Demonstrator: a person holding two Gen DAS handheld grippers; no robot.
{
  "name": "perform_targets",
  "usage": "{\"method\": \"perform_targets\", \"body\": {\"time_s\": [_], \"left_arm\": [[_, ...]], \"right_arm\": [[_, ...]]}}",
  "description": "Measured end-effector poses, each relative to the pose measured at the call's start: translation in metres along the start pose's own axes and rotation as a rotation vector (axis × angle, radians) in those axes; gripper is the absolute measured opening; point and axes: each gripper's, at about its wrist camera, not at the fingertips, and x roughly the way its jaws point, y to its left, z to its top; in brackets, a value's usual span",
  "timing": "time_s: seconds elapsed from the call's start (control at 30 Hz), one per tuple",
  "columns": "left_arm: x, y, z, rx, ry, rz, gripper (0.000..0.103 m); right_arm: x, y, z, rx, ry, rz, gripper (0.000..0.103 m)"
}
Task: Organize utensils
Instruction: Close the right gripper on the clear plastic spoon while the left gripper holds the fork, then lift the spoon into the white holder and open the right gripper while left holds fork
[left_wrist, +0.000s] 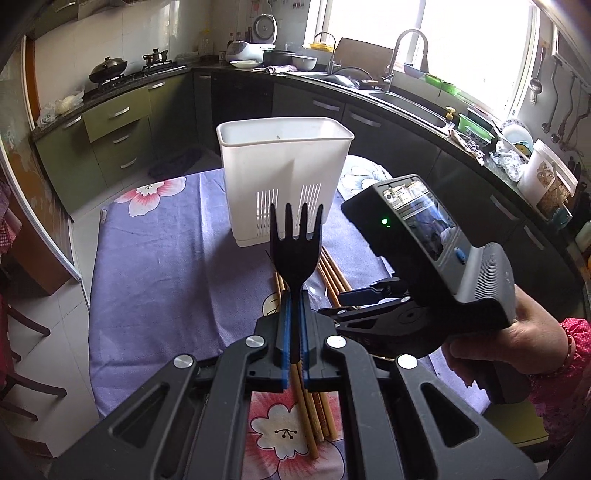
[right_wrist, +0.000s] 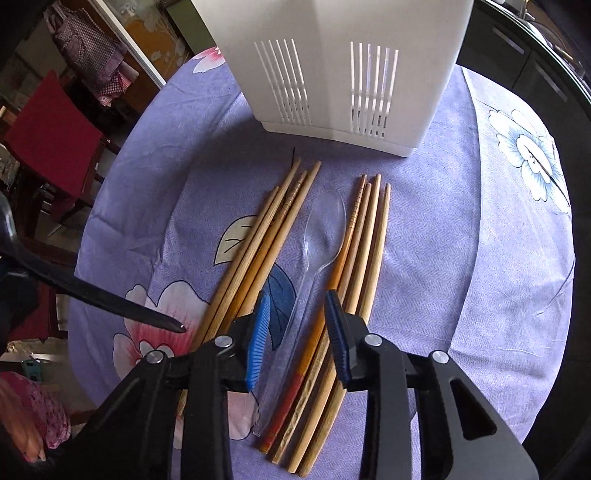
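Clear plastic spoon: light, slick, brittle-looking; lies mid-table between two chopsticks bundles, before white holder. Best pinched at the slim handle. Right gripper jaws partly open, straddling that handle, not pressing. Left gripper clamped on black fork, raised.

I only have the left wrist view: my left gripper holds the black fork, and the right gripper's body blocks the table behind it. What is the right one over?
Observer: The right gripper hangs over a clear plastic spoon, with the spoon's handle between its jaws.
Operator: Gripped yet?
Observer: No, the jaws stand apart and neither pad touches the handle.
Operator: Anything crowding it?
Observer: Yes, wooden chopsticks lie in a bundle on each side of the spoon, right by the fingertips.
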Motion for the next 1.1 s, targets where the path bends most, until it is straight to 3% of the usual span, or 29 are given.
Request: {"method": "perform_targets", "body": {"time_s": [0.27,0.63,0.73,0.9,1.1], "left_arm": [[-0.009,0.003,0.0,0.004,-0.019,-0.003,0.004],[-0.013,0.01,-0.002,-0.001,-0.029,-0.004,0.004],[-0.013,0.013,-0.002,-0.005,-0.03,-0.001,0.004],[-0.02,0.017,0.003,-0.012,-0.047,0.01,0.004],[-0.036,0.021,0.016,-0.022,-0.086,0.023,0.004]], "right_arm": [[0.014,0.004,0.008,0.006,0.03,-0.059,0.026],[0.027,0.02,0.011,-0.033,0.047,-0.13,0.012],[0.026,0.024,0.008,-0.041,0.01,-0.135,0.011],[0.006,0.021,-0.002,-0.035,-0.077,-0.067,0.01],[-0.061,0.019,-0.021,-0.037,-0.305,0.013,0.01]]}}
